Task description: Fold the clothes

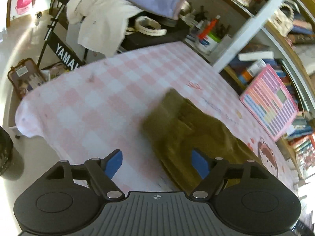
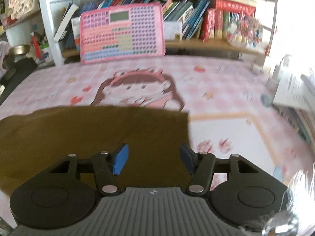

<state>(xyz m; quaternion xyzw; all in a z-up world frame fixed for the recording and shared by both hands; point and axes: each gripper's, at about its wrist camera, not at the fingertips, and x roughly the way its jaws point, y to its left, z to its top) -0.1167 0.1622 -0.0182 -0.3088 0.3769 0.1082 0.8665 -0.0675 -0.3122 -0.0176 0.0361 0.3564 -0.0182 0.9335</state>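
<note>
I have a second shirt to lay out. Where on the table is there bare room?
Bare checked cloth lies left of the olive garment, out to the table's edge. More bare cloth lies right of the garment. It is crowded along the back, where the pink board leans against the bookshelf.

Plenty of bare checked tablecloth open on my left, nothing standing there. On the right, the olive garment covers the near part, and the pink toy board leaning on the bookshelf blocks the far edge.
</note>
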